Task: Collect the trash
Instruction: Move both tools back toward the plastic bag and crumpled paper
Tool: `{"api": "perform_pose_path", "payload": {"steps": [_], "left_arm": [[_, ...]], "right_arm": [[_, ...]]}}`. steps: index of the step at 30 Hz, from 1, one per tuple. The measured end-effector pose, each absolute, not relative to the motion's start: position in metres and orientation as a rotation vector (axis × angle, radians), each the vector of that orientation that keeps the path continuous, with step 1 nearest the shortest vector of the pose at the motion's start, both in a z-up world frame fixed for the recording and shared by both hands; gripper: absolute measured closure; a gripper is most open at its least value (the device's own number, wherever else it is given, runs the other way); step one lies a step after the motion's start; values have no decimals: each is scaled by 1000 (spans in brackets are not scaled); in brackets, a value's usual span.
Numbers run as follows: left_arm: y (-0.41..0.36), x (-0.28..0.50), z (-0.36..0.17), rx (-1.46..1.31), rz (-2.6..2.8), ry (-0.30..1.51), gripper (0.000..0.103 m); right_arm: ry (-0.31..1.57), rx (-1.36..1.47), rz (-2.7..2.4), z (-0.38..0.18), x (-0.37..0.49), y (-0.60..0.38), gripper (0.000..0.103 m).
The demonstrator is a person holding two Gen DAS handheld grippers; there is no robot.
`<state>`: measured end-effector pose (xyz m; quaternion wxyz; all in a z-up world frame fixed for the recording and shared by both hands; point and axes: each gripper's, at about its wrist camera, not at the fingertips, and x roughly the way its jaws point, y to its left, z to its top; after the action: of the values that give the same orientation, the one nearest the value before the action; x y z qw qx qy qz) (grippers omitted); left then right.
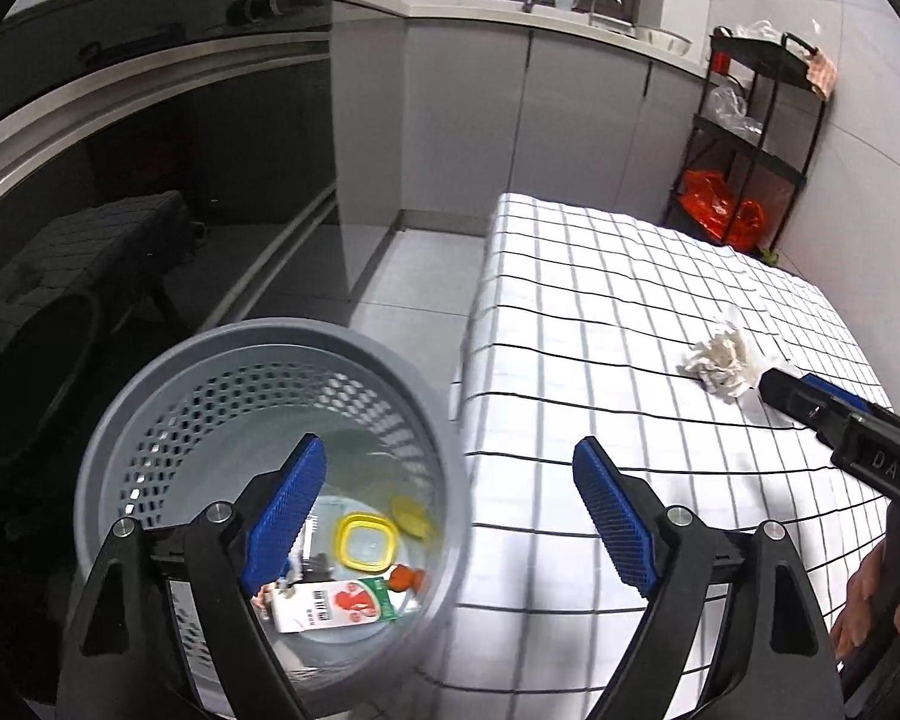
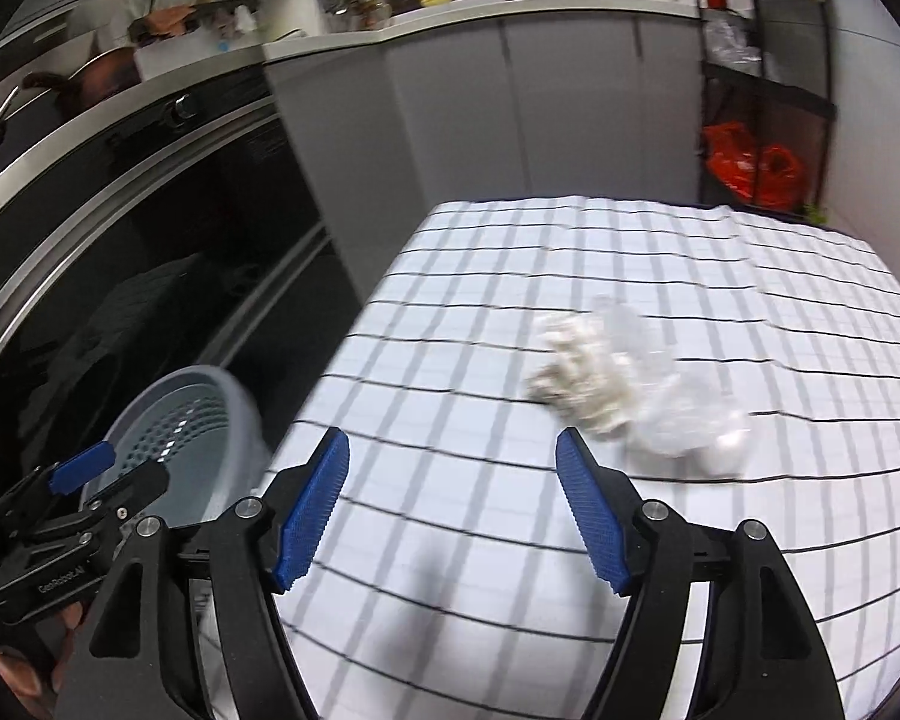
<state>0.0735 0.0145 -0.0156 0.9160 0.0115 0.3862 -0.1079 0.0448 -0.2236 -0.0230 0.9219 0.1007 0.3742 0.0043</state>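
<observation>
Blur smears the crumpled paper (image 2: 576, 378) and the clear plastic wrap (image 2: 684, 420) beside it in the right wrist view, at the middle right of the frame, so their edges are hard to make out. In the left wrist view the same paper (image 1: 720, 363) is sharper, at the right of the frame, on the checked tablecloth (image 1: 570, 312). There the right gripper (image 1: 810, 393) comes in from the right edge, its tip just beside the paper, and its body is cut off by the frame.

The left gripper (image 1: 450, 498) has its blue pads wide apart and holds nothing. It hangs over the gap where the grey basket (image 1: 150, 384) meets the table edge. Part of the basket is hidden behind its left finger. Inside the basket lie a milk carton (image 1: 336, 603), a yellow lid (image 1: 367, 543) and something small and orange that I cannot name.

The right gripper (image 2: 453, 510) is also spread wide with nothing in it, above bare cloth at the bottom middle of its frame. The paper sits up and to the right of its pads, not between them. The basket (image 2: 234, 402) shows at the lower left, partly hidden by the left gripper (image 2: 108, 477).
</observation>
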Motion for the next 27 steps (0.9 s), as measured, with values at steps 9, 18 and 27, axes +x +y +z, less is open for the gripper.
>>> {"api": "perform_pose_path", "payload": {"steps": [9, 18, 27], "left_arm": [[-22, 72, -20, 40, -271, 796, 18], [-46, 75, -26, 56, -292, 797, 17], [-62, 76, -30, 76, -317, 796, 15]], "right_arm": [[764, 152, -108, -29, 37, -271, 32], [795, 136, -166, -48, 40, -300, 30], [817, 151, -167, -58, 56, -312, 27]]}}
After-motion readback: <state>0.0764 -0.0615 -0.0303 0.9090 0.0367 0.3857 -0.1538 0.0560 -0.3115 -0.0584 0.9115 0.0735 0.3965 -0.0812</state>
